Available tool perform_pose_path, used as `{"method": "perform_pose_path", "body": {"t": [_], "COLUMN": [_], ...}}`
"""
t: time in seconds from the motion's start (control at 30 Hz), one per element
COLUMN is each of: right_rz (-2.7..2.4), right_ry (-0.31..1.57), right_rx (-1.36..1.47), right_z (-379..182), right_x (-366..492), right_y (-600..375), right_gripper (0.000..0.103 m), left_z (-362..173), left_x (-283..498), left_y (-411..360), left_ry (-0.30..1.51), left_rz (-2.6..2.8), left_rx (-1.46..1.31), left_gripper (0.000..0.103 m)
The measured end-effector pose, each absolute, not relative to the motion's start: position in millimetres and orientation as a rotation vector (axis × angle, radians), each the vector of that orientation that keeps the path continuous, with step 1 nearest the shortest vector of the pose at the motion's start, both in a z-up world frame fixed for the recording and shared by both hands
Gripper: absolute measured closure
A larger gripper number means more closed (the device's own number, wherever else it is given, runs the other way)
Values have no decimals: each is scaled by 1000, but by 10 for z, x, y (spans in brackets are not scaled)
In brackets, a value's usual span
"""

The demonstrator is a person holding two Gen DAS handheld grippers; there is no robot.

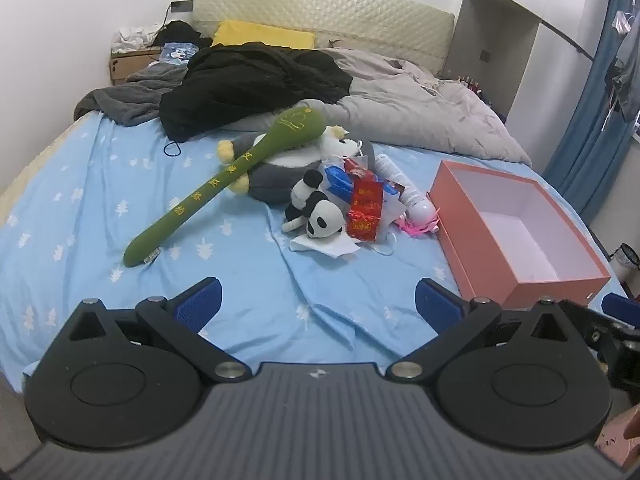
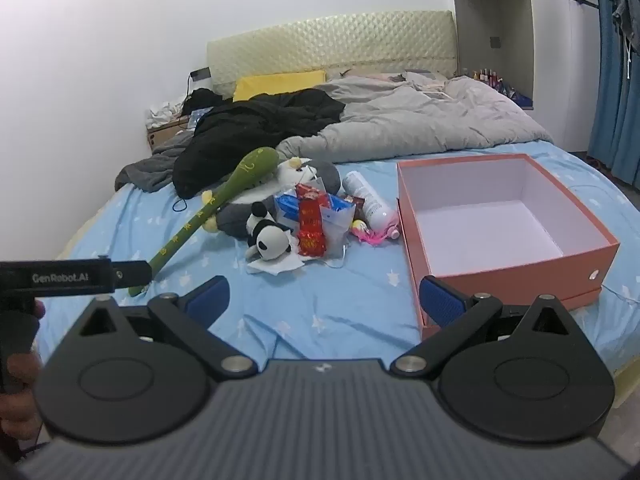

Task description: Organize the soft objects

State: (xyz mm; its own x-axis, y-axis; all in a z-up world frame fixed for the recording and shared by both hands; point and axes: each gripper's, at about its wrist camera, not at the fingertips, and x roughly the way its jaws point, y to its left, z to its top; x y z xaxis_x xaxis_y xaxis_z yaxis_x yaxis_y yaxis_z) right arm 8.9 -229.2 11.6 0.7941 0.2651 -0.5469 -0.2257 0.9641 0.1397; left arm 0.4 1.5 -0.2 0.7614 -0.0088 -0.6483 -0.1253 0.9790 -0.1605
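Note:
A pile lies mid-bed: a long green plush club (image 1: 224, 184) (image 2: 212, 210) leaning over a grey plush toy (image 1: 276, 178) (image 2: 240, 212), and a small panda plush (image 1: 316, 212) (image 2: 269, 238). An open, empty pink box (image 1: 516, 236) (image 2: 504, 220) stands to the right of the pile. My left gripper (image 1: 318, 306) is open and empty, hovering over the sheet in front of the pile. My right gripper (image 2: 324, 300) is open and empty, near the box's front left corner.
A red packet (image 1: 364, 210) (image 2: 311, 226), blue-white packets (image 1: 338, 180), a white bottle (image 1: 404, 188) (image 2: 370, 200) and a pink trinket (image 1: 416, 228) lie in the pile. A black garment (image 1: 248, 84) and grey duvet (image 1: 420, 108) cover the far bed. Blue curtains (image 1: 592, 120) hang right.

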Motion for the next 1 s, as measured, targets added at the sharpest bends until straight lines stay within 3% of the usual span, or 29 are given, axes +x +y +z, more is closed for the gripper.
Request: {"method": "perform_pose_path", "body": {"t": [1.0], "right_rz": [240], "right_ry": [625], "right_rx": [71], "right_z": [49], "right_x": [11], "right_y": [-2436], "right_gripper": [0], "left_z": [-42], "left_x": [13], "left_y": [-221], "left_ry": [705], "left_rz": [14], "left_rx": [-126], "left_gripper": [0]}}
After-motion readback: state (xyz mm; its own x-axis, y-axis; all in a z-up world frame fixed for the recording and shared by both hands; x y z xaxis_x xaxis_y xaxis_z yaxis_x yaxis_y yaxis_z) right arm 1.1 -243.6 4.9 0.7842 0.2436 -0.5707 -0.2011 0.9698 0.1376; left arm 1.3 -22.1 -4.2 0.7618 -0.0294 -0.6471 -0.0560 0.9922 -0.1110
